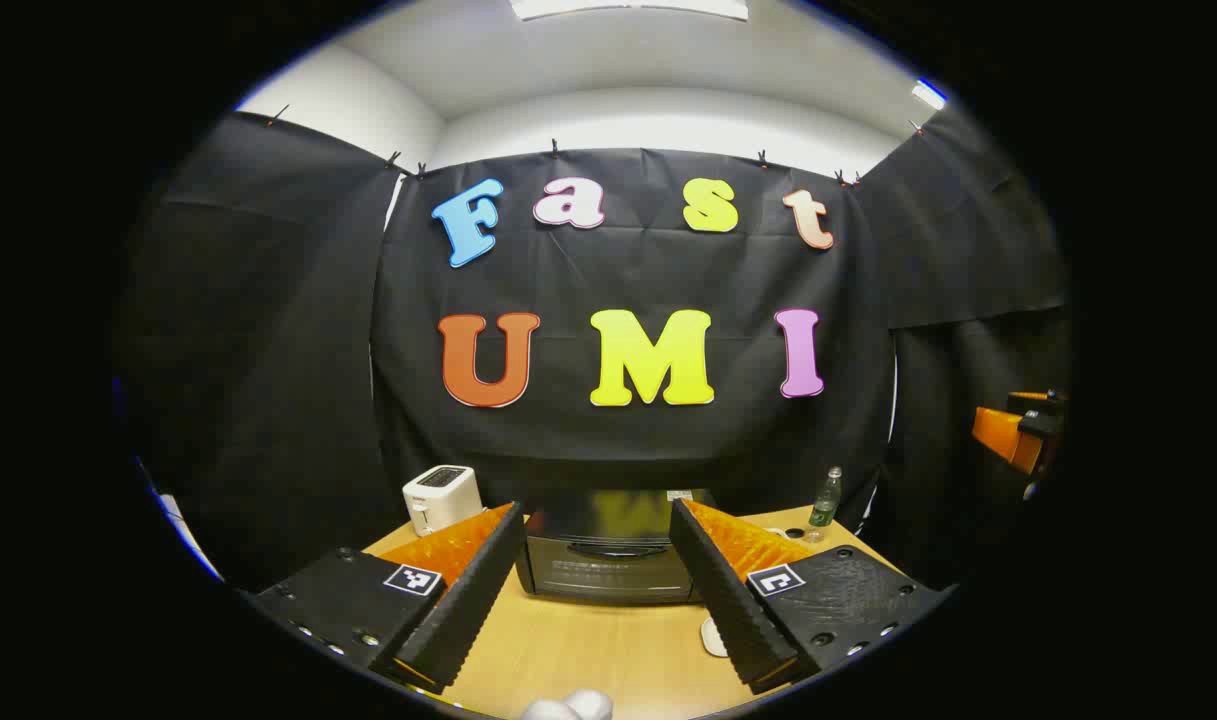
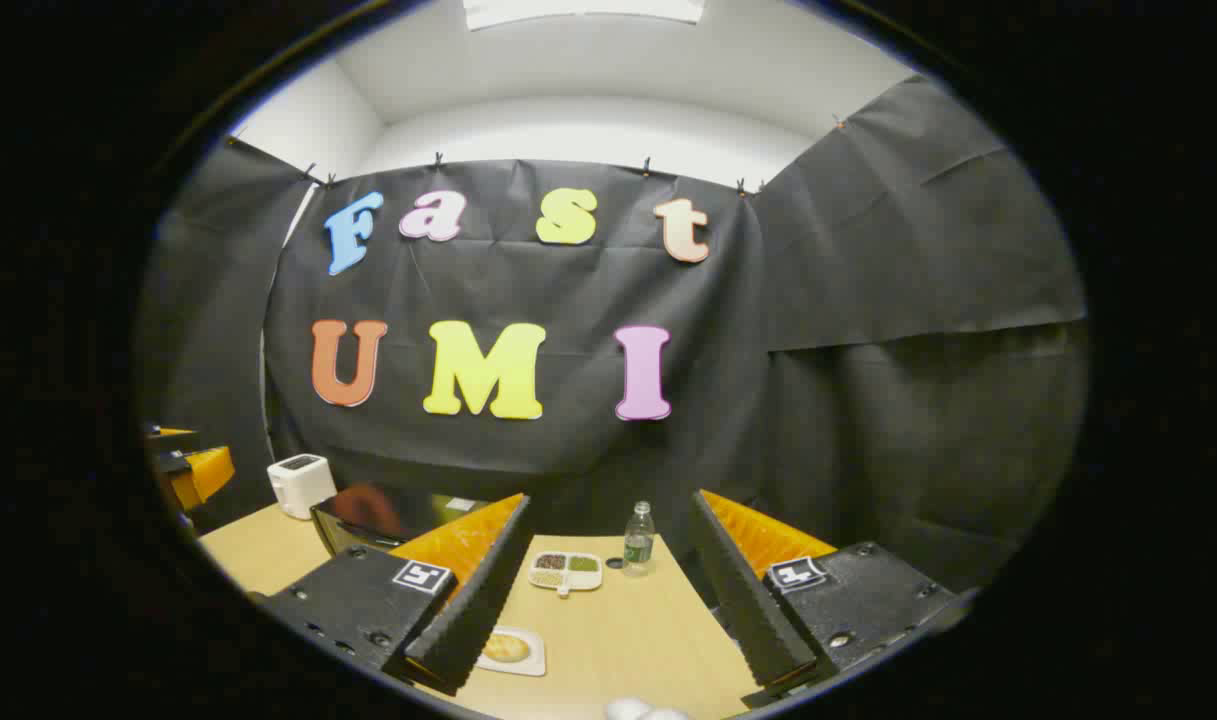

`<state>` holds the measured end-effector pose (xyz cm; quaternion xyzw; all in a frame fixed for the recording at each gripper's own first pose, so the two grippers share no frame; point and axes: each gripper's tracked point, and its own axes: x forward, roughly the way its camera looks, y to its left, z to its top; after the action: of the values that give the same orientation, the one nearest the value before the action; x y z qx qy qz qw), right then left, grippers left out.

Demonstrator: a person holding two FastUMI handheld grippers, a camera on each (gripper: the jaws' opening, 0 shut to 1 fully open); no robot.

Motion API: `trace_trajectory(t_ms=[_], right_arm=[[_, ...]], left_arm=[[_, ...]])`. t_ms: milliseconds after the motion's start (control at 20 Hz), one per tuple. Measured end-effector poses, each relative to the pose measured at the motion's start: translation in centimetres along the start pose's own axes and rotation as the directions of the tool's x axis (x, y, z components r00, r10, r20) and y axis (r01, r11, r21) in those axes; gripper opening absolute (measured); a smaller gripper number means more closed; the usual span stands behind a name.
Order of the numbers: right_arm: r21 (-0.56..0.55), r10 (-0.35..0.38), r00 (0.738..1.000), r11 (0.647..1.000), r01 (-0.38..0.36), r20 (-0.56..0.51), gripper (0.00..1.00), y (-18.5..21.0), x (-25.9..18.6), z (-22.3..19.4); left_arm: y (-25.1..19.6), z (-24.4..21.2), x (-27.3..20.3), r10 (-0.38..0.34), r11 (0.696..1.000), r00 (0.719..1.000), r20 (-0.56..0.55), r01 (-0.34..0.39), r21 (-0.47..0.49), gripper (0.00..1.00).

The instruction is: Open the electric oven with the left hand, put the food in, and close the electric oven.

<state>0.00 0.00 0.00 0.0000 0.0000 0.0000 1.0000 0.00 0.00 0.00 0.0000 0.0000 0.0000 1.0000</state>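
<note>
Tabletop (image 2: pixel 618 630) carries plated food (image 2: pixel 507 648), divided tray (image 2: pixel 565 570), closed oven (image 1: pixel 608 560); both claws spread.

One oven (image 1: pixel 608 560), one toaster (image 1: pixel 441 497), one bottle (image 2: pixel 638 540), two food plates (image 2: pixel 566 571).

Toaster (image 1: pixel 441 497) left of oven (image 1: pixel 608 560)
</note>
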Motion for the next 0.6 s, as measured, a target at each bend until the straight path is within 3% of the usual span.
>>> trace_trajectory(t_ms=[250,600], right_arm=[[-0.003,0.064,0.997,0.998,-0.064,0.035,1.00,4.2,-0.2,1.4],[-0.029,0.112,0.993,0.993,-0.111,0.023,1.00,6.8,-0.3,2.2]], left_arm=[[1.6,1.7,-0.4,0.007,1.000,1.000,0.017,-0.007,0.028,0.84],[3.7,3.1,-0.7,0.033,0.999,0.999,0.043,-0.034,0.014,0.84]])
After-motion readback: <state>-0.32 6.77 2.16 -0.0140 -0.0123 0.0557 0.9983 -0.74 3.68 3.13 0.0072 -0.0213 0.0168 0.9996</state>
